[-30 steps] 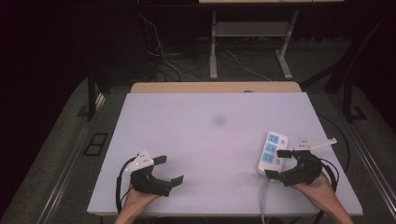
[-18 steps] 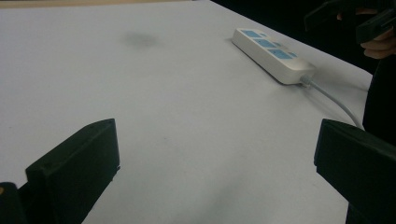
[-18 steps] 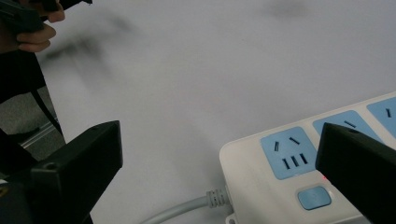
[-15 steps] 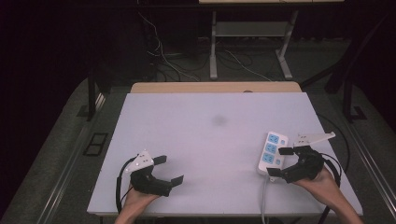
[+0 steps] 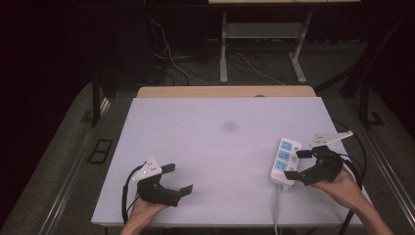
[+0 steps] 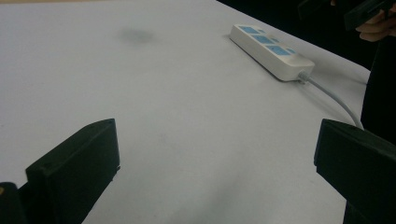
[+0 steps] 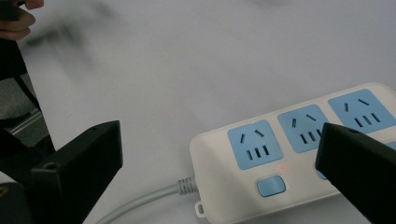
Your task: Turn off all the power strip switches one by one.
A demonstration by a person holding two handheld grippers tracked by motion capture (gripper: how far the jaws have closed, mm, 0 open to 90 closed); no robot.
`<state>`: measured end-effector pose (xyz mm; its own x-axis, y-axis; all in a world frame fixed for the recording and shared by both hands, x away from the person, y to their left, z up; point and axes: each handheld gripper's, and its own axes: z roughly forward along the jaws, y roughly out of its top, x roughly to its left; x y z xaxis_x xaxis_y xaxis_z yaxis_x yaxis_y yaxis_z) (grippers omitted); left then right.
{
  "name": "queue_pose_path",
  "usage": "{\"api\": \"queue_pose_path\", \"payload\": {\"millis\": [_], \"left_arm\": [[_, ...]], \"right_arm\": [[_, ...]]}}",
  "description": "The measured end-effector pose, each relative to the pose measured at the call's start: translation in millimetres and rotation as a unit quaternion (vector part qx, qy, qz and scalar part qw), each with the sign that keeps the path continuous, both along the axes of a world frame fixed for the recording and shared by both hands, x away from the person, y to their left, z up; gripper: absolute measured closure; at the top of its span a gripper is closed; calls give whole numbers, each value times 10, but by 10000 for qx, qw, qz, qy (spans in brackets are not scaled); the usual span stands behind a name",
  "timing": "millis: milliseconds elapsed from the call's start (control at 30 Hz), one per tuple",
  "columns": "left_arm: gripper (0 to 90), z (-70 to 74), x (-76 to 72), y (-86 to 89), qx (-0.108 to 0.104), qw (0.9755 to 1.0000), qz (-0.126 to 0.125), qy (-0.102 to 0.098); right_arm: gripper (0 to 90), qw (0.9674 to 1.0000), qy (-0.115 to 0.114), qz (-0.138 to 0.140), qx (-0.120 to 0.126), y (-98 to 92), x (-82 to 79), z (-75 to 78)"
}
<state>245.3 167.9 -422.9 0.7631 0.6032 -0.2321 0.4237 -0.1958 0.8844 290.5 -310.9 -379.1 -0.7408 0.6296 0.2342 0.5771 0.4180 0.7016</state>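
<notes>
A white power strip (image 5: 283, 161) with three blue sockets lies near the right edge of the white table (image 5: 210, 147), its grey cable (image 5: 277, 210) running off the front edge. My right gripper (image 5: 297, 164) stands open just right of the strip, its jaws reaching over the strip's near end. In the right gripper view the strip (image 7: 299, 158) lies between and below the wide-apart jaws, with a blue switch (image 7: 271, 185) and a small red light. My left gripper (image 5: 177, 178) rests open at the front left, nothing in it. The left gripper view has the strip (image 6: 271, 49) far off.
A faint dark smudge (image 5: 229, 127) marks the table's middle. Behind the table stands a wooden edge (image 5: 225, 91), with a metal frame and loose cables (image 5: 244, 63) on the dark floor. The other hand (image 7: 16, 18) is in the right gripper view's top left corner.
My right gripper has edged slightly forward along the power strip. The left gripper has stayed in place.
</notes>
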Motion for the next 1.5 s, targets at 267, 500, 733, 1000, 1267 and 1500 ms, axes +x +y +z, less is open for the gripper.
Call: {"api": "queue_pose_path", "payload": {"millis": [267,500,733,1000,1267,1500], "left_arm": [[0,1,-3,6,-7,10000,44,-53],[0,-3,-5,-4,29,10000,44,-66],[0,-2,-5,-10,56,9999,36,-92],[0,-6,-2,-12,49,9999,35,-97],[0,-9,2,-13,55,9999,20,-100],[0,-9,2,-13,51,9999,15,-104]], "right_arm": [[40,9992,17,87,-386,-25,62,39],[334,9987,81,124,-498,-110,107,98],[554,9983,362,110,-452,-202,162,96],[797,9971,634,22,-409,-231,181,66],[898,9962,818,-9,-284,-249,222,-16],[899,9955,911,40,-253,-220,263,-146]]}}
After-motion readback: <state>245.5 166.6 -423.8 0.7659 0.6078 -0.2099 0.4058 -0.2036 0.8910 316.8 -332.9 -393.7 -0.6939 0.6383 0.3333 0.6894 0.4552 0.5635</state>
